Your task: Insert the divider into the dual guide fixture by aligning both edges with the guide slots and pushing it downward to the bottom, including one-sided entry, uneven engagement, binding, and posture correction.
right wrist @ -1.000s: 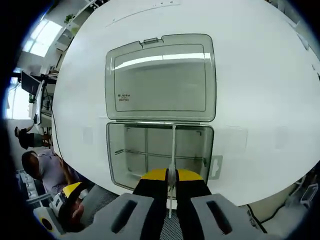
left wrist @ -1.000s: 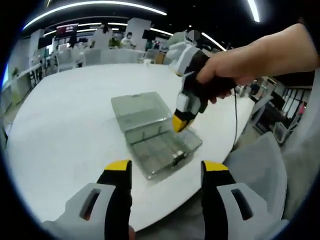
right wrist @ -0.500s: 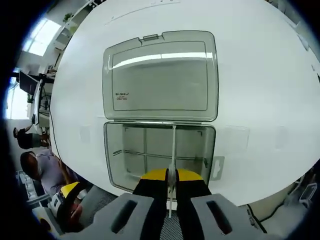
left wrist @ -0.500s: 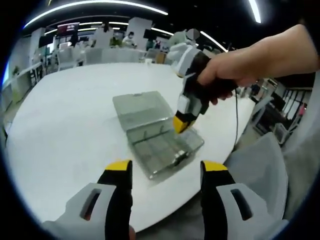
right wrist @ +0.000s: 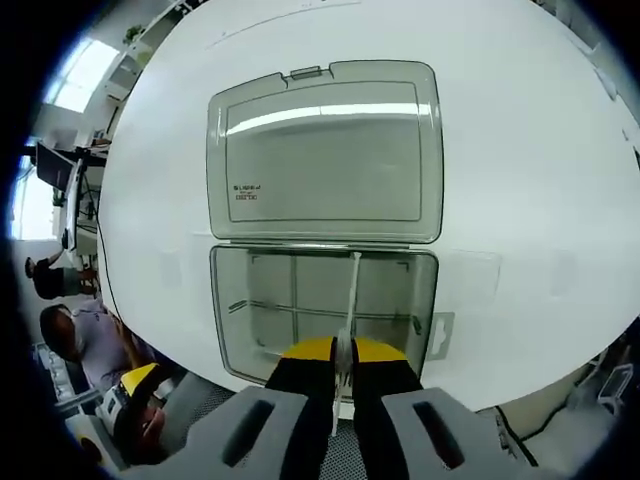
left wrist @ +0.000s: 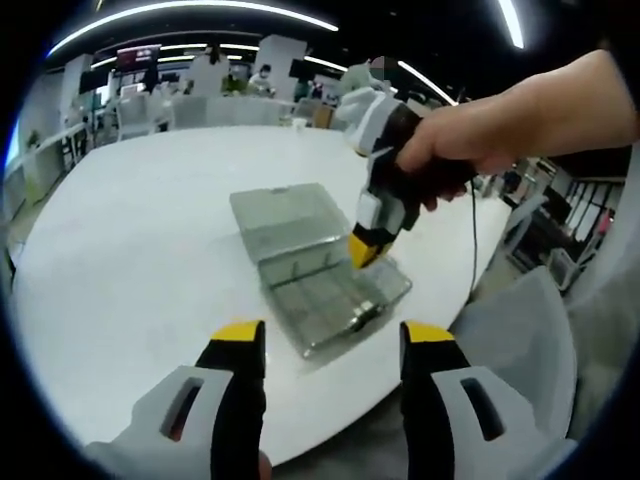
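Your right gripper (right wrist: 340, 352) hangs straight over the box (right wrist: 322, 312), its yellow-tipped jaws pinched tight on the divider (right wrist: 350, 300); the divider is a thin clear strip seen edge-on, running from between the jaws across the tray to its far wall, near the hinge; it leans slightly to the right as it goes; how deep it sits in the guides cannot be told; a cross wall (right wrist: 300, 309) already spans the tray from side to side, and the divider crosses it. The lid (right wrist: 325, 150) lies flat open on the white table (right wrist: 520, 130) beyond the tray; a small latch tab (right wrist: 437, 335) sticks out at the tray's right side.

In the left gripper view, your left gripper (left wrist: 326, 338) hovers near the table's edge, jaws wide apart and holding nothing, well short of the box (left wrist: 318, 270); your right hand (left wrist: 470, 150) holds the right gripper (left wrist: 365, 250) tip-down over the tray's far side.
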Tool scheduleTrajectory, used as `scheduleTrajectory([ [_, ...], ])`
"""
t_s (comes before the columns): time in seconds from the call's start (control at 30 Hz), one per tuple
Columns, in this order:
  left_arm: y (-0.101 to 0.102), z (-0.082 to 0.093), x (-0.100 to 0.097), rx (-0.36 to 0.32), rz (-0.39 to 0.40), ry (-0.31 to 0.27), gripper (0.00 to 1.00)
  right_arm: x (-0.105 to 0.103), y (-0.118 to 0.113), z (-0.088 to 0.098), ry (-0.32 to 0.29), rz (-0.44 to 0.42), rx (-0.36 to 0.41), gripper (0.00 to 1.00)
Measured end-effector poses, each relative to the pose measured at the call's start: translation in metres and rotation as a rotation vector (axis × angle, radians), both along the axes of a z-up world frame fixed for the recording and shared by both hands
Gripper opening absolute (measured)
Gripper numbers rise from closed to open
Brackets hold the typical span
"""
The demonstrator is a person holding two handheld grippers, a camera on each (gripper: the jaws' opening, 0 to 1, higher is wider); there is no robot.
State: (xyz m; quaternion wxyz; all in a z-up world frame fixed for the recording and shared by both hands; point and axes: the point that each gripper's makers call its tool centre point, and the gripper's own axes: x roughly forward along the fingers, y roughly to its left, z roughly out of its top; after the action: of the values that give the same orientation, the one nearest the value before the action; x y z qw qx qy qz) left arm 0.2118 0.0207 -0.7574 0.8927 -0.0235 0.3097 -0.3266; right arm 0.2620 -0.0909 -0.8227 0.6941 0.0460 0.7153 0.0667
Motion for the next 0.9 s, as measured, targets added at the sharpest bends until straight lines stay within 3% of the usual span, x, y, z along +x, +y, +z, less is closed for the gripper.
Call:
scheduleTrajectory([
  [0.9, 0.001, 0.0006, 0.0019, 0.003, 0.006, 0.001, 0.51, 0.0014, -0.0036, -0.0061, -0.009, 0.026, -0.015, 0.0],
])
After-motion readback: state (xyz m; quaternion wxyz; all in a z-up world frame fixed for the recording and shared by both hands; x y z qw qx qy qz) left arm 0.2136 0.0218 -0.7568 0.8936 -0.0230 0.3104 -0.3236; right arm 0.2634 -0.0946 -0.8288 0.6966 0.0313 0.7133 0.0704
